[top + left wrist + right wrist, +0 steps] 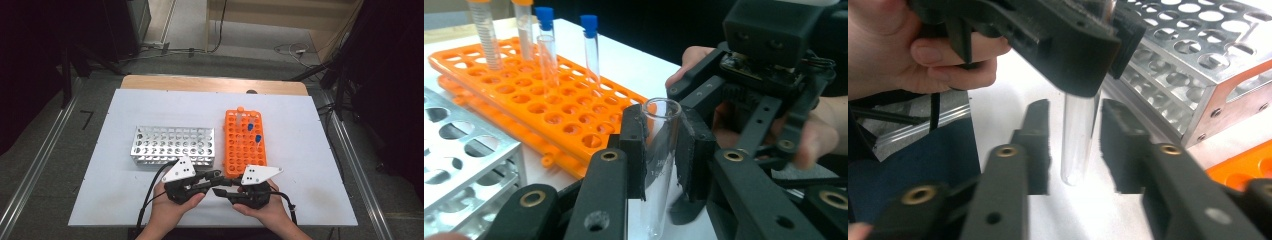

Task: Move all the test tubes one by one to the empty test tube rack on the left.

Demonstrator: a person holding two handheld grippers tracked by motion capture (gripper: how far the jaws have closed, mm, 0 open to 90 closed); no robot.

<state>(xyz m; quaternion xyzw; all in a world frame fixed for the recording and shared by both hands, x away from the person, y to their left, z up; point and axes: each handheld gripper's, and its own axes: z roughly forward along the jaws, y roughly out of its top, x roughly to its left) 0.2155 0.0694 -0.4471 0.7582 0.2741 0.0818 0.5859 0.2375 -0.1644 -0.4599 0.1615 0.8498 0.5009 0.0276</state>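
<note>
Gripping the clear glass tube (659, 150) near its open rim, the left gripper (663, 150) is holding it upright just above the white table (125, 200), while the right gripper (1075, 145) is standing apart around its slippery, breakable lower end without touching.

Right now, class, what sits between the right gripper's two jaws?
In the right gripper view, the lower end of a clear glass test tube hangs between them, untouched; the left gripper clamps it higher up.
</note>
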